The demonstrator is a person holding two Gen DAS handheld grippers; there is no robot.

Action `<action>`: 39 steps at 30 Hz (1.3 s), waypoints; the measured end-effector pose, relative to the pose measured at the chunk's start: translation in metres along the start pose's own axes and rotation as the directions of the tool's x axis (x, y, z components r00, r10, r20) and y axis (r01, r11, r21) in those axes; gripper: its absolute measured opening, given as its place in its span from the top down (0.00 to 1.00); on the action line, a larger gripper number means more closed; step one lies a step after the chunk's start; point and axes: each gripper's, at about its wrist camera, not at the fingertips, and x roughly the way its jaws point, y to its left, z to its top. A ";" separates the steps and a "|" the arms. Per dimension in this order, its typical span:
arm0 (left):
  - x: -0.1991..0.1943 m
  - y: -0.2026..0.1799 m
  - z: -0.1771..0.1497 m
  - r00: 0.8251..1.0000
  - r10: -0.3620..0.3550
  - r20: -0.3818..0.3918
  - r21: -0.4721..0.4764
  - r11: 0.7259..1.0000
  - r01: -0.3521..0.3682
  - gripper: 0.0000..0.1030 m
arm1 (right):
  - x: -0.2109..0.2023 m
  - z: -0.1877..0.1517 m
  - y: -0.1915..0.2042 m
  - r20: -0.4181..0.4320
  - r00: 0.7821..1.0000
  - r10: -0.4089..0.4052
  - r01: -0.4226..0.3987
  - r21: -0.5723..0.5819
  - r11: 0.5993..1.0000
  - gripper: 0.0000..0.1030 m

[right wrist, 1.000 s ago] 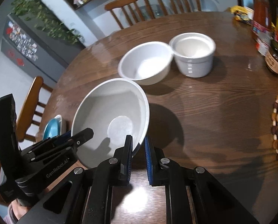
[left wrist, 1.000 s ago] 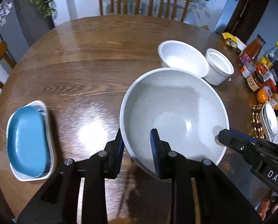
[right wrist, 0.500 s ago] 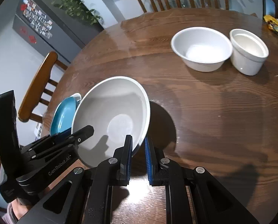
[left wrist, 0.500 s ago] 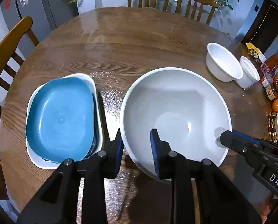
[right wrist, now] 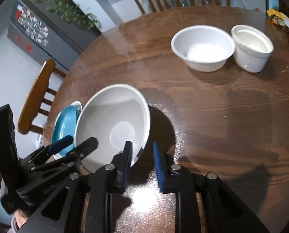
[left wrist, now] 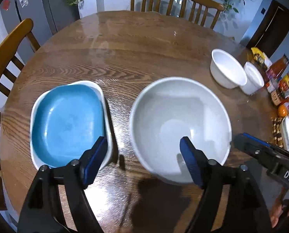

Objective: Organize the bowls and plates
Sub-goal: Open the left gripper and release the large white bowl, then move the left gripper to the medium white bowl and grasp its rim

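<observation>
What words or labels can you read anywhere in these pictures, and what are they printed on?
"DAS": white letters on the right gripper body, cut off at the left wrist view's edge.
Left gripper body: raised lettering, too dark to read.
Jars and bottles at the table's edge: labels too small and blurred.
Fridge papers: unreadable.

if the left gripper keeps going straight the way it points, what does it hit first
Probably the wooden table in the gap between the blue dish and the big grey bowl. The left gripper has just been opening, fingers straddling that gap. Depth is unclear.
</observation>
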 end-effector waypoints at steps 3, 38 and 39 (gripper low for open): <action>-0.016 0.020 -0.002 1.000 0.006 0.009 -0.058 0.998 -0.005 0.14 | -0.023 -0.005 -0.018 0.047 0.999 0.009 -0.011 0.045 0.999 0.61; -0.073 -0.127 0.024 0.966 -0.053 0.252 0.288 0.957 -0.022 0.14 | -0.133 -0.011 -0.121 0.245 0.967 -0.069 0.015 0.215 0.976 0.56; -0.074 -0.131 0.028 0.963 -0.057 0.265 0.297 0.955 -0.026 0.14 | -0.133 -0.003 -0.119 0.249 0.966 -0.067 0.015 0.205 0.979 0.56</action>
